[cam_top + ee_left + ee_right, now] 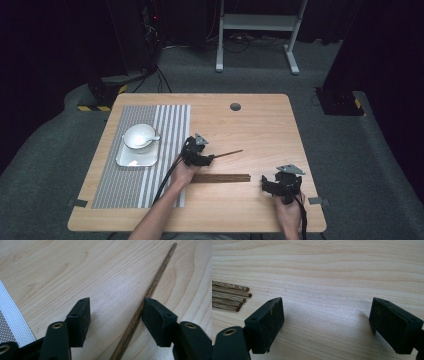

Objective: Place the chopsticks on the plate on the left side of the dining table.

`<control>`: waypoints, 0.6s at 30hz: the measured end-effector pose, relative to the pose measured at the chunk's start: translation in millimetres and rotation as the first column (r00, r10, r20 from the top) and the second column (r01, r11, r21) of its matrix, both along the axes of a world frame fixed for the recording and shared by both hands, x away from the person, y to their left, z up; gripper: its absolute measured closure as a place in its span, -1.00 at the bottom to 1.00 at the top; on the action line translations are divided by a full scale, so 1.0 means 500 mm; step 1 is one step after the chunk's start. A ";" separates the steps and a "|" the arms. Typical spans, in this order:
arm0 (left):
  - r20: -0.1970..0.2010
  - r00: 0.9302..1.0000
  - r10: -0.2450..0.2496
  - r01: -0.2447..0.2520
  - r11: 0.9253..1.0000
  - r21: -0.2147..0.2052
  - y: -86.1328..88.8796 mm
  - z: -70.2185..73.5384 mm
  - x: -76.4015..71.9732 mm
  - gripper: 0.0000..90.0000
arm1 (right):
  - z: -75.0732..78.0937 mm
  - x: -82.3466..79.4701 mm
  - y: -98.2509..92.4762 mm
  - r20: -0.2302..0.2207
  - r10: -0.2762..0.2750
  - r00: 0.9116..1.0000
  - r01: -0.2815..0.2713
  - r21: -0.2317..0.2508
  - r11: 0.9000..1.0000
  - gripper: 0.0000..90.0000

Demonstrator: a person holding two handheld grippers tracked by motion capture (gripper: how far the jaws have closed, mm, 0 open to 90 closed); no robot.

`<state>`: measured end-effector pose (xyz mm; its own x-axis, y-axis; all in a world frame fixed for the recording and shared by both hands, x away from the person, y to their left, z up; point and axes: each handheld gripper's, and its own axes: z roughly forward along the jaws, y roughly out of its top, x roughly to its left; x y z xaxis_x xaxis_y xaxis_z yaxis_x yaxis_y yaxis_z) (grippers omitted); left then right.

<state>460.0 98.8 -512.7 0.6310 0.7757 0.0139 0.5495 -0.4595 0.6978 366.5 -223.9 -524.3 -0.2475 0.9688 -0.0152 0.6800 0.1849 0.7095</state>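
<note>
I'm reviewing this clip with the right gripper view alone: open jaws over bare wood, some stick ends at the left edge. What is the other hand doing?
Observer: The left tool has its jaws open around a single chopstick lying on the table, close beside one pad.
Operator: Where do my stick ends belong?
Observer: They are the end of a chopstick pile lying between the two hands. The right tool sits just past that end, apart from it.
Operator: Anything else on the table?
Observer: A white bowl stands on a white tray on a striped placemat at the left.
</note>
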 end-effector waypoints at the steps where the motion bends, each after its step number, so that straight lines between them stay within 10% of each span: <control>1: 0.000 1.000 0.000 0.000 1.000 0.000 0.000 0.000 0.000 -0.06 | 0.000 0.000 0.000 0.000 0.000 1.000 0.000 0.000 1.000 -0.73; 18: 0.000 1.000 -0.022 0.022 1.000 0.000 -0.007 -0.003 0.001 0.41 | 0.000 0.000 0.000 0.000 0.000 1.000 0.000 0.000 1.000 -0.72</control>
<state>460.7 95.3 -514.2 0.6481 0.7614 0.0136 0.5395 -0.4717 0.6975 366.5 -223.8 -524.3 -0.2475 0.9688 -0.0156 0.6801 0.1851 0.7093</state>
